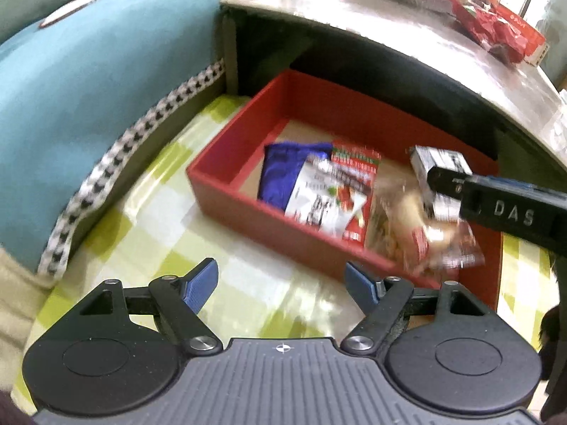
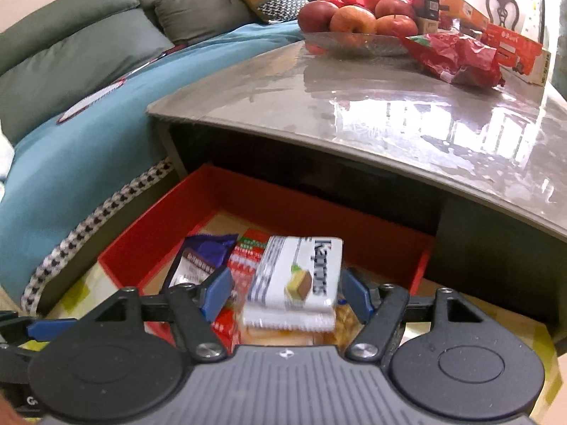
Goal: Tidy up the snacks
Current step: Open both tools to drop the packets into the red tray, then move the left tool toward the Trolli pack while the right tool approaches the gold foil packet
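A red box (image 1: pixel 226 191) sits on a green checked cloth, half under a table edge. It holds a purple packet (image 1: pixel 280 173), a red and white packet (image 1: pixel 340 191) and a clear bag of snacks (image 1: pixel 400 226). My left gripper (image 1: pixel 281 285) is open and empty in front of the box. My right gripper (image 2: pixel 287 292) is over the box (image 2: pixel 149 241), its jaws wide apart. A white wafer pack (image 2: pixel 297 272) lies between them, touching neither pad; it also shows in the left wrist view (image 1: pixel 437 180). The purple packet (image 2: pixel 205 255) lies at the left.
A glossy grey table (image 2: pixel 389 106) overhangs the box. On it stand a glass bowl of apples (image 2: pixel 354 24), a red bag (image 2: pixel 457 56) and an orange carton (image 2: pixel 514 49). A teal-covered sofa (image 2: pixel 88 134) is to the left.
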A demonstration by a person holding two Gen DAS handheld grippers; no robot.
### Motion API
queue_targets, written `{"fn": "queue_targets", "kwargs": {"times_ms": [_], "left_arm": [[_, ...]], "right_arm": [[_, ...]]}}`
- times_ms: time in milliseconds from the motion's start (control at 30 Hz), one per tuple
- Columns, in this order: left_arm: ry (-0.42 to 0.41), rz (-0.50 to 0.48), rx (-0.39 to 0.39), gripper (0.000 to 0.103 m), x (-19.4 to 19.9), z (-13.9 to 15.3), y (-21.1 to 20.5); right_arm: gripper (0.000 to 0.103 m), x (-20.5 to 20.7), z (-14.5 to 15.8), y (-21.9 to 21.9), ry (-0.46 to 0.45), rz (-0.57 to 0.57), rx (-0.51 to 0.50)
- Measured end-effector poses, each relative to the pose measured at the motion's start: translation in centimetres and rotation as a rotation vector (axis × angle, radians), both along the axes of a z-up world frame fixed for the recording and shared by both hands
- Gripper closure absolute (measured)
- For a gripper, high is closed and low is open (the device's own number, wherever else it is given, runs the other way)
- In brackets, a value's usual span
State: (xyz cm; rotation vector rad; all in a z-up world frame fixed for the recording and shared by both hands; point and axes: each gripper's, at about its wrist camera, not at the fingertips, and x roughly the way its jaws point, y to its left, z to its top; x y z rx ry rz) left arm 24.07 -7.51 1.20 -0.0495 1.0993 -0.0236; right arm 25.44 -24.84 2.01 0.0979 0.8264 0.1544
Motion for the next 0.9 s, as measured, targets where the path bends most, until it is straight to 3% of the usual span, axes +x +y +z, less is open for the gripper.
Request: {"fn": "queue_targets", "kwargs": {"times_ms": [267, 633, 733, 900], "left_arm": [[0.102, 0.089, -0.050, 0.020, -5.1, -1.9, 2.0], [0.217, 0.397, -0.135, 0.020, -9.9, -4.9, 3.7], [0.211, 0.487, -0.153, 0.020, -10.0, -5.0, 3.5], [0.162, 0.556, -0.107, 0.020, -9.9, -4.8, 2.2]], "right_arm": [[0.032, -2.6, 1.5, 0.2, -0.009, 0.037, -0.031], [0.032, -4.7, 1.3, 1.6, 0.026, 0.183, -0.039], [0.032, -5.2, 1.0, 1.7, 0.050, 0.234, -0.039], [0.032, -6.2, 0.6, 1.5, 0.111, 0.290, -0.057]]}}
